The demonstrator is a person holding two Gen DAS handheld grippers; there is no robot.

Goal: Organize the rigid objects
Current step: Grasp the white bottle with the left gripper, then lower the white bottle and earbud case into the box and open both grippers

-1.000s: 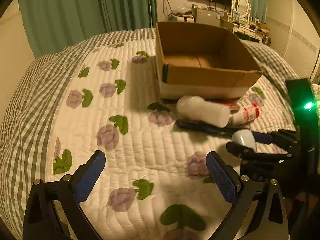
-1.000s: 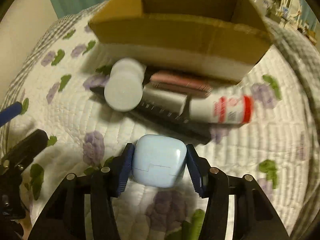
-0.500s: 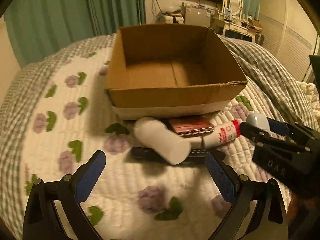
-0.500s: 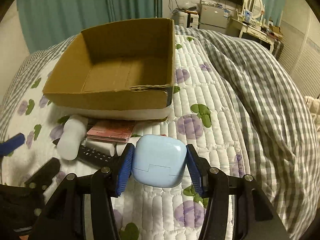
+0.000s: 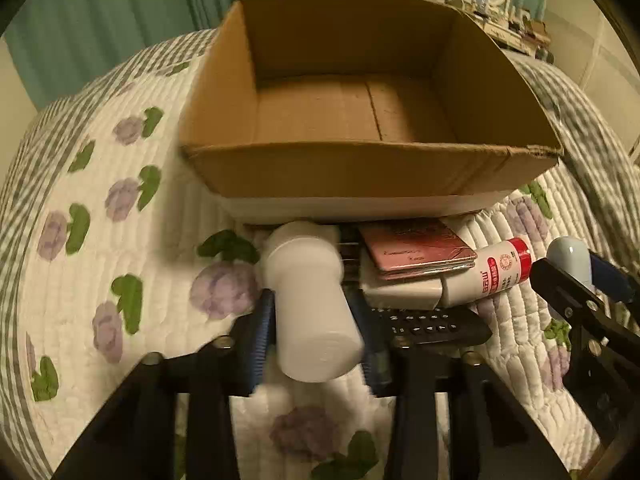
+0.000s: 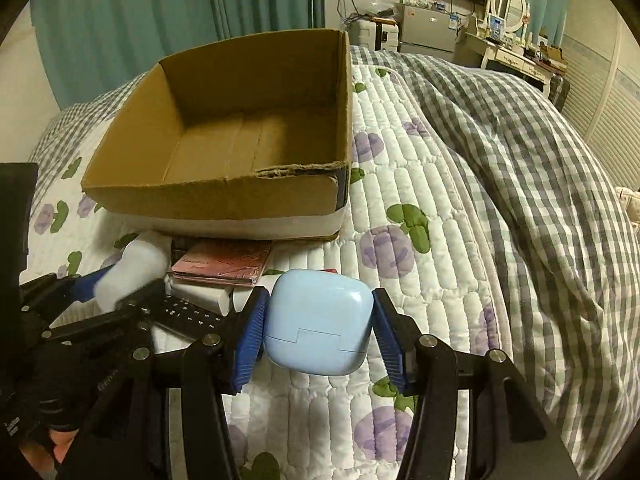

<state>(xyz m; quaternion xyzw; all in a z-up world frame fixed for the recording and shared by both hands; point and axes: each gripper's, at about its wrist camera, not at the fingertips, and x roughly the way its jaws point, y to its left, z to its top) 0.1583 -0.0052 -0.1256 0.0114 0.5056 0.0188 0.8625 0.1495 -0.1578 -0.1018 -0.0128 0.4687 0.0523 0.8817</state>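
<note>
My left gripper (image 5: pixel 316 316) is shut on a white plastic bottle (image 5: pixel 310 304) lying in front of the open cardboard box (image 5: pixel 360 176). My right gripper (image 6: pixel 318 332) is shut on a pale blue earbud case (image 6: pixel 318 320), held above the quilt just right of the pile; it also shows in the left wrist view (image 5: pixel 570 258). Beside the bottle lie a pink booklet (image 5: pixel 416 254), a white block (image 5: pixel 404 290), a red-capped white bottle (image 5: pixel 496 270) and a black remote (image 5: pixel 432 324). The box (image 6: pixel 224 196) looks empty inside.
The quilted bedspread (image 5: pixel 100 260) with purple flowers covers the bed. A grey checked duvet (image 6: pixel 540 184) bulges on the right. Green curtains (image 6: pixel 160 12) and a dresser (image 6: pixel 516 52) stand behind the bed.
My left gripper moved forward and closed on the white bottle. My right gripper kept hold of the blue case and moved a little closer to the box.
</note>
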